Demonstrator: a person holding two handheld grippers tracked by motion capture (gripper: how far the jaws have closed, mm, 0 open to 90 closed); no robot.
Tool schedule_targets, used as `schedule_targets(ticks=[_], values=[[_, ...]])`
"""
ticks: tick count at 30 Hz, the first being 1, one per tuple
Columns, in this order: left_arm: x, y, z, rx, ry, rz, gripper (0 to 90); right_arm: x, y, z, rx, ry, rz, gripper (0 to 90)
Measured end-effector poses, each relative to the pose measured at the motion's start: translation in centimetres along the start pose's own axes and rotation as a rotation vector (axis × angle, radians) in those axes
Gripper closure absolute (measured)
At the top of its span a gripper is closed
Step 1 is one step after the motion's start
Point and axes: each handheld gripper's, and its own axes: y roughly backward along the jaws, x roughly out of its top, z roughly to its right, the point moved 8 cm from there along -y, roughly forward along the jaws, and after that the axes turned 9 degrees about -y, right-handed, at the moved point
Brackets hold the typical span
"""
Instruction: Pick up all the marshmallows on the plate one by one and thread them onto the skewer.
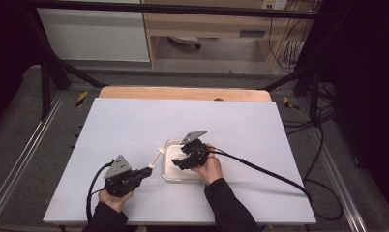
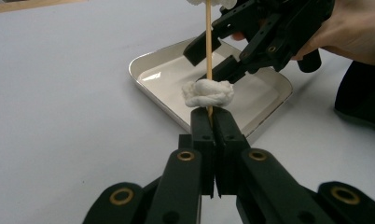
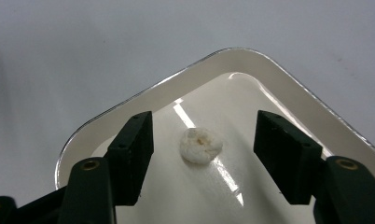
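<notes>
The left gripper [image 2: 209, 122] clamps a thin wooden skewer [image 2: 208, 42] just below a soft white marshmallow lump [image 2: 208, 92]. The right gripper [image 3: 202, 144] hovers half-open around another light, squashy white lump [image 3: 200, 145] in the shallow white tray [image 3: 232, 58]; pinch its sides gently.

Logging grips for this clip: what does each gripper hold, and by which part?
The left gripper clamps the wooden skewer by its lower end, just below a white lump. The right gripper holds nothing; its jaws stand open around a white piece in the tray.
</notes>
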Motion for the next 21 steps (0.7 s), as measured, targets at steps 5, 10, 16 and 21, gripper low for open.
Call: schedule_targets(ticks=[5, 10, 16, 21], values=[[-0.04, -0.09, 0.08, -0.001, -0.002, -0.003, 88.2, -0.32, -0.74, 0.12, 0.009, 0.012, -0.023, 51.1], [-0.06, -0.14, 0.15, -0.004, -0.005, -0.007, 88.3, -0.61, -1.02, 0.1, 0.008, 0.034, -0.031, 57.0], [-0.03, -0.17, 0.22, -0.005, -0.007, -0.005, 88.3, -0.7, -0.91, 0.14, -0.003, 0.055, -0.034, 65.7], [-0.03, -0.2, 0.3, -0.008, -0.008, -0.005, 88.3, -0.64, -0.76, 0.04, 0.001, 0.032, -0.028, 68.4]])
